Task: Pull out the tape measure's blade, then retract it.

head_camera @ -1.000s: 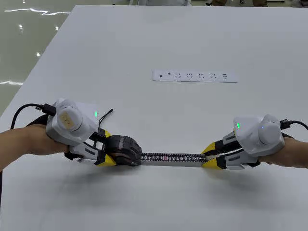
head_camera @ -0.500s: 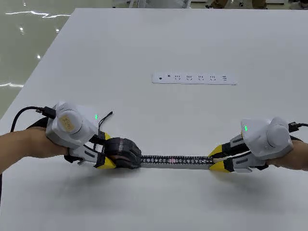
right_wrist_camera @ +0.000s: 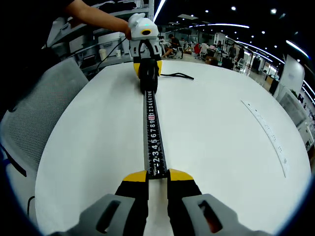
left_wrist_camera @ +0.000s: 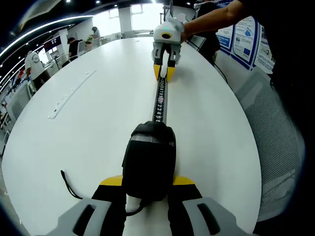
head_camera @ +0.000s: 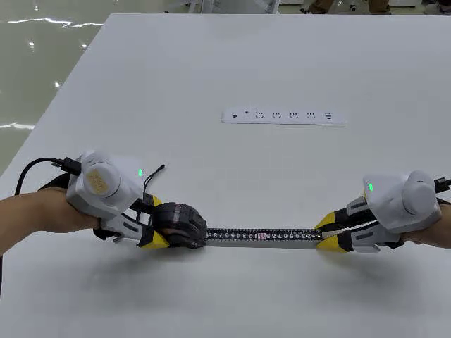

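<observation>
A black tape measure case (head_camera: 179, 224) rests on the white table (head_camera: 232, 63), clamped between the yellow-tipped fingers of my left gripper (head_camera: 153, 222). In the left gripper view the case (left_wrist_camera: 148, 160) sits between the jaws of the left gripper (left_wrist_camera: 147, 181). Its dark numbered blade (head_camera: 262, 236) runs out to the right, low over the table. My right gripper (head_camera: 328, 233) is shut on the blade's end. The right gripper view shows the blade (right_wrist_camera: 152, 139) stretching from the right gripper (right_wrist_camera: 157, 175) to the case (right_wrist_camera: 147, 73) held by the left gripper (right_wrist_camera: 143, 54).
A white power strip (head_camera: 283, 115) lies flat at mid-table, well beyond the blade. A thin black strap (right_wrist_camera: 176, 75) trails from the case. Chairs (right_wrist_camera: 39, 108) and people stand off the table's far edges. A cable (head_camera: 39, 165) runs from the left gripper.
My right gripper has moved to the right with the blade's end, so more blade is out of the case. The left gripper and case have stayed nearly in place.
</observation>
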### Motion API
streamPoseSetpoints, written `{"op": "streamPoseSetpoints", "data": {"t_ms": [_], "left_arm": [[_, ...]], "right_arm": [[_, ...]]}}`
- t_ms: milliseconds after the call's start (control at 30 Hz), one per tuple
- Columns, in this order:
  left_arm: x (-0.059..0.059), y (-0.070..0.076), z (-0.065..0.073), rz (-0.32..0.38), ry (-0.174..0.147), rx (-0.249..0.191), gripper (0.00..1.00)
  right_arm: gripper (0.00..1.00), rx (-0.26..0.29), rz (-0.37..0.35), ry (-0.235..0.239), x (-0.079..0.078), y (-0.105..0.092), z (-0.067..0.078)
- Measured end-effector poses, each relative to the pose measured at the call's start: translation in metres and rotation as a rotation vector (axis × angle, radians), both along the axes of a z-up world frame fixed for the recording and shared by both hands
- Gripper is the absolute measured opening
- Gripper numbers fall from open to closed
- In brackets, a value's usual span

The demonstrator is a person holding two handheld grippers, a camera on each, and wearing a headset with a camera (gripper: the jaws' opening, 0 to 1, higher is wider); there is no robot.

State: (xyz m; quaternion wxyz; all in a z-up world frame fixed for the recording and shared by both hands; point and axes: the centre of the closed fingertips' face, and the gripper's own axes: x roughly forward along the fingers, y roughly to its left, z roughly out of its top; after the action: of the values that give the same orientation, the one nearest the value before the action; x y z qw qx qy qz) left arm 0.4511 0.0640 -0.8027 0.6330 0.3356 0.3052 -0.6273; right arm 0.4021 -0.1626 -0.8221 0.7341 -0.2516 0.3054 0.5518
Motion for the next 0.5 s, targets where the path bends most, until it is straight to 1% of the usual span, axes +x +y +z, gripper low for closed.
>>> {"op": "streamPoseSetpoints", "data": {"t_ms": [433,467,500], "left_arm": [[0.0,0.0,0.0,0.001,0.0,0.0,0.29],[0.0,0.0,0.0,0.001,0.001,0.001,0.29],[0.0,-0.001,0.0,0.0,0.0,0.002,0.29]], "right_arm": [[0.12,-0.003,-0.003,0.002,-0.001,-0.003,0.002],[0.12,-0.013,-0.007,0.005,-0.004,-0.014,0.002],[0.12,-0.018,-0.011,0.007,-0.005,-0.02,0.002]]}}
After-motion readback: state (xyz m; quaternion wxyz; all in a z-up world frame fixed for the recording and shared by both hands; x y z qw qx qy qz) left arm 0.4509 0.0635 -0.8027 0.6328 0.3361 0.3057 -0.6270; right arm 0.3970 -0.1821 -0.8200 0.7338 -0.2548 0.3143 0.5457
